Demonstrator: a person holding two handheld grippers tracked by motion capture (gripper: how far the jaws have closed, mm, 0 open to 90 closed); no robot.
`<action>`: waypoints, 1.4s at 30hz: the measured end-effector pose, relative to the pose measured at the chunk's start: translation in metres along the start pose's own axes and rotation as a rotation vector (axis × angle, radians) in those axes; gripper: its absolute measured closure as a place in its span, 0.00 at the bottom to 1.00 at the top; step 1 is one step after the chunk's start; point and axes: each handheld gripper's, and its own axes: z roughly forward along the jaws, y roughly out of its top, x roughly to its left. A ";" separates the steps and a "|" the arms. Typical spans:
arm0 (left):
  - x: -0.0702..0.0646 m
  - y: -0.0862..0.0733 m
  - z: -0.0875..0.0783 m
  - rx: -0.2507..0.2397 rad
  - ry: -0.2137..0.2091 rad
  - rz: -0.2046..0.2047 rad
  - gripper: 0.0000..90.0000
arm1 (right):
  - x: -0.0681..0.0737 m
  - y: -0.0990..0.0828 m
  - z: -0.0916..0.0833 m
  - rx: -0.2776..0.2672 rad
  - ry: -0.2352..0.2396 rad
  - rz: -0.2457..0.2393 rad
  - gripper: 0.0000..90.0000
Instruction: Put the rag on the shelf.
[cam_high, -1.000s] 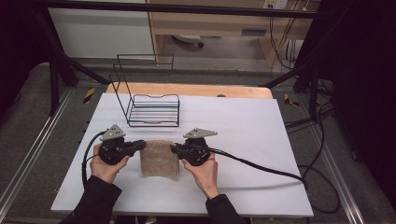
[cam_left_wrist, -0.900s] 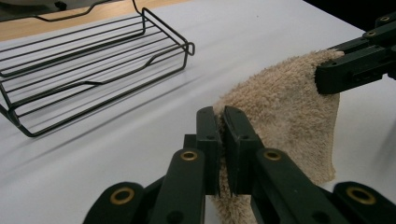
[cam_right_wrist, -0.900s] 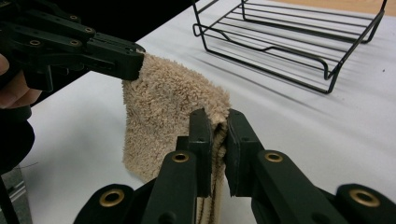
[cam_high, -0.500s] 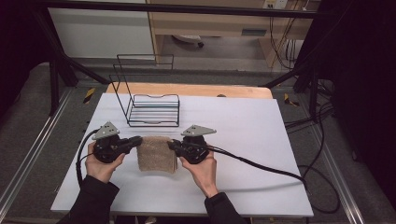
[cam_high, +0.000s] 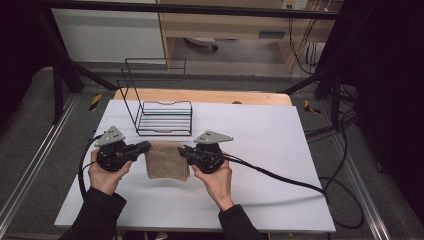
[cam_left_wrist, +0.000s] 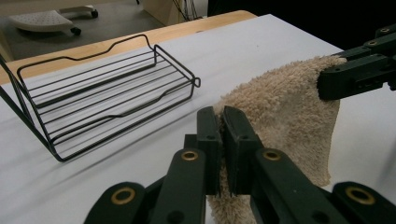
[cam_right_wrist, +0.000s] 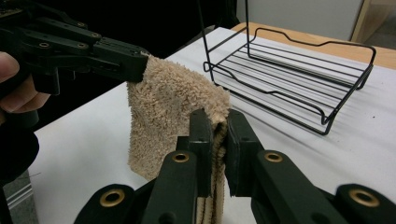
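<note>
Just before the bare wire rack, both tongs, left and right, pinch the tan towel aloft.

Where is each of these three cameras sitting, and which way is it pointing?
High view: above the person's side, looking forward and down on the white table; forearms, hands, left gripper, right gripper.
Left gripper view: rides that gripper, looking along its jaws shut on the beige towel; the right gripper beyond.
Right gripper view: rides that gripper, facing the left gripper and fingers.
All share the towel and wire rack.
</note>
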 end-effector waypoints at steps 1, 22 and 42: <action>0.000 0.002 -0.001 -0.005 0.002 0.003 0.95 | 0.000 0.001 0.000 -0.004 0.000 0.000 0.92; 0.004 0.024 -0.016 -0.070 0.018 0.014 0.95 | 0.007 0.030 -0.007 -0.068 -0.011 -0.059 0.92; 0.012 0.052 -0.028 -0.157 0.036 0.014 0.95 | 0.012 0.063 -0.010 -0.138 -0.035 -0.098 0.92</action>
